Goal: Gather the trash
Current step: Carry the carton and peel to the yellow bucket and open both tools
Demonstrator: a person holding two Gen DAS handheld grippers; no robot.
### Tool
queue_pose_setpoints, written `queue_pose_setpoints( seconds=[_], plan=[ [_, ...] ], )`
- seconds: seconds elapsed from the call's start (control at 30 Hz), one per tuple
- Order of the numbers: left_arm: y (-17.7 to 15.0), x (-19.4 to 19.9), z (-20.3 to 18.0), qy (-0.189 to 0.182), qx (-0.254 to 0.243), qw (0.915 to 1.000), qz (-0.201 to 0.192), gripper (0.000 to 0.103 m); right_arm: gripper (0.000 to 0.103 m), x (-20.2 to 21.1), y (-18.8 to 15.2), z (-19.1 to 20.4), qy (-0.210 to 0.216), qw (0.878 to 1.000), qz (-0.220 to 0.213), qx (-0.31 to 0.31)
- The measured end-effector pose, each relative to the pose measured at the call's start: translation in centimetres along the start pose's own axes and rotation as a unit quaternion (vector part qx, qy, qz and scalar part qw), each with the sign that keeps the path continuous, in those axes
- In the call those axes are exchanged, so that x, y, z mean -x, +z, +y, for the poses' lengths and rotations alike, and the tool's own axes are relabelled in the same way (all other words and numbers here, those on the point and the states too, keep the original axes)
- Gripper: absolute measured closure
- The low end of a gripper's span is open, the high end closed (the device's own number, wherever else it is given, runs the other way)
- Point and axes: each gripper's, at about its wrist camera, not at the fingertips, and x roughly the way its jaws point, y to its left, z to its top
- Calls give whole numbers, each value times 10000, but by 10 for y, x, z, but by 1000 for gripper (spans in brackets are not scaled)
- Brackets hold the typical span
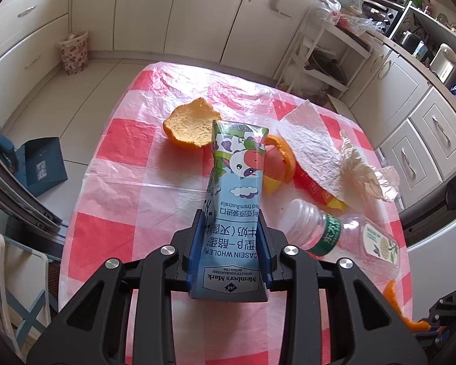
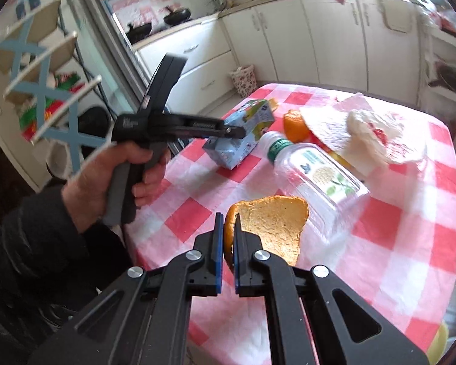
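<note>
My left gripper is shut on a blue milk carton and holds it upright above the red-checked table. In the right wrist view a hand holds that left gripper with the carton over the table's far left corner. My right gripper is shut on a piece of orange peel, lifted above the near part of the table. A clear plastic bottle lies on its side. Another orange peel rests further back.
Crumpled paper towels lie over a red and yellow wrapper at the right. A floral bin stands on the floor by the cabinets. A blue box sits on the floor left of the table.
</note>
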Motion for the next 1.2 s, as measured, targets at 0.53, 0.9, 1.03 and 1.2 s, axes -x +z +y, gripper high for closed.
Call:
queue_pose_setpoints(
  seconds=[0.53,0.9,1.03,1.2],
  plan=[
    [-68,103,-111,-1155,-1032,9840,-884,73,97,132,-32,-86,-1108,9733,-1175,-1632],
    [-131,91,-241,-2129,-1589,9638,-245,73,91,154,-144,-217,-2015,8745,-426,-4391],
    [-150,76,-281,-2256,-1626,9606,19,73,50,170,-154,-226,-2233,8452,-536,-4827],
    [-171,54,-322,-2198,-1767,9590,301,73,37,230,-117,-179,-2518,8621,-1754,-4033]
  ],
)
